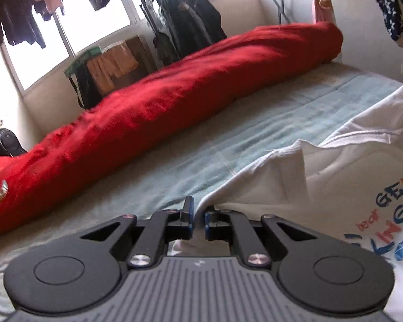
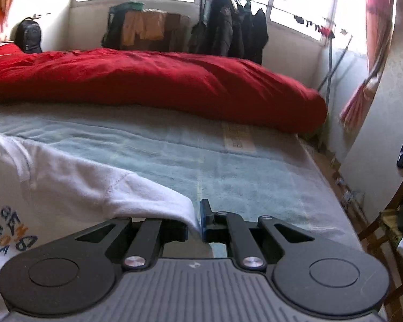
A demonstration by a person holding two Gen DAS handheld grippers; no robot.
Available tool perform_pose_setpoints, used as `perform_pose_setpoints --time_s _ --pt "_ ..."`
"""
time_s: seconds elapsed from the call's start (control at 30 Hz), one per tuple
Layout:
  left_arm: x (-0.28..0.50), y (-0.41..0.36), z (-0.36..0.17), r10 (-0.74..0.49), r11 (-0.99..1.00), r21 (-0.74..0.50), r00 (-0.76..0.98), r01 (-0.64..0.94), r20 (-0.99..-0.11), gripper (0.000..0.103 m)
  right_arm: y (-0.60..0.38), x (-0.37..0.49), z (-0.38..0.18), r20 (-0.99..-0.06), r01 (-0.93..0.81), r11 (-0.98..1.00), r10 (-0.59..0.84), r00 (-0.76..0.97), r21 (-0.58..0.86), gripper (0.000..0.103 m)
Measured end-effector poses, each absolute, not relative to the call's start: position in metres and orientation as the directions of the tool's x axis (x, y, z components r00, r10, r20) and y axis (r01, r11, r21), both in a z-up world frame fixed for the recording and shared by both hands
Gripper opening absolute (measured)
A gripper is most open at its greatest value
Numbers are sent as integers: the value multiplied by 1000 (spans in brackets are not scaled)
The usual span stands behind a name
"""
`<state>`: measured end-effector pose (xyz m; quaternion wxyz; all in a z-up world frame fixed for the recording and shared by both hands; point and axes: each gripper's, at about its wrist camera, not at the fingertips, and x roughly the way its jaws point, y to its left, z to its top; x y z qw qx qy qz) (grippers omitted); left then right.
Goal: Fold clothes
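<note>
From the left wrist view, the left gripper (image 1: 198, 218) has its fingers pinched narrow on an edge of the white printed T-shirt (image 1: 344, 177), whose cloth runs off to the right over the pale blue bedsheet (image 1: 201, 147), with the rolled red duvet (image 1: 174, 102) lying well behind it. From the right wrist view, the right gripper (image 2: 197, 221) is likewise clamped narrow on a hem of the same shirt, the fabric draping over its left finger and spreading leftward across the sheet. To my eye the fold is under way, and it will go best if both hands travel together at one height, keep the held edge taut between them, and lay it squarely down before letting go, so the print side stays smooth.
</note>
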<state>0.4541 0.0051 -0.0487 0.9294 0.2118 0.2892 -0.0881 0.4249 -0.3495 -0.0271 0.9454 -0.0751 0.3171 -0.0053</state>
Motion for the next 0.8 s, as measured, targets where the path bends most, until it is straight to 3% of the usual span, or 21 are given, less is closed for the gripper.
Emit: perform_pose_setpoints --time_s 0.2,0.27,0.37,0.43,0.5,0.57,0.8 --pt "487 -4 -89 -17 914 300 763 274 -646 7 -348 461 -65 -654 -28 986 -88 751 -165 11" --pt "491 -5 -99 -6 917 288 731 276 -682 10 -345 469 -75 -690 -44 985 -85 719 -168 16" --pt "481 -2 -96 -28 912 282 732 297 -681 13 -340 463 -77 -713 -73 982 -74 697 -172 27" --pt "471 4 -87 -46 917 259 727 303 -686 16 -339 453 -74 -714 -88 980 -68 696 -179 40" --pt "460 9 -77 -66 922 236 725 308 -686 22 -342 442 -66 -714 -101 980 -54 698 -172 49" --pt "445 8 -64 -79 915 241 733 322 -676 29 -343 428 -56 -711 -112 981 -36 702 -160 49" --pt "388 3 -24 -141 894 230 728 384 -671 33 -329 383 -23 -696 -192 964 10 718 -184 49"
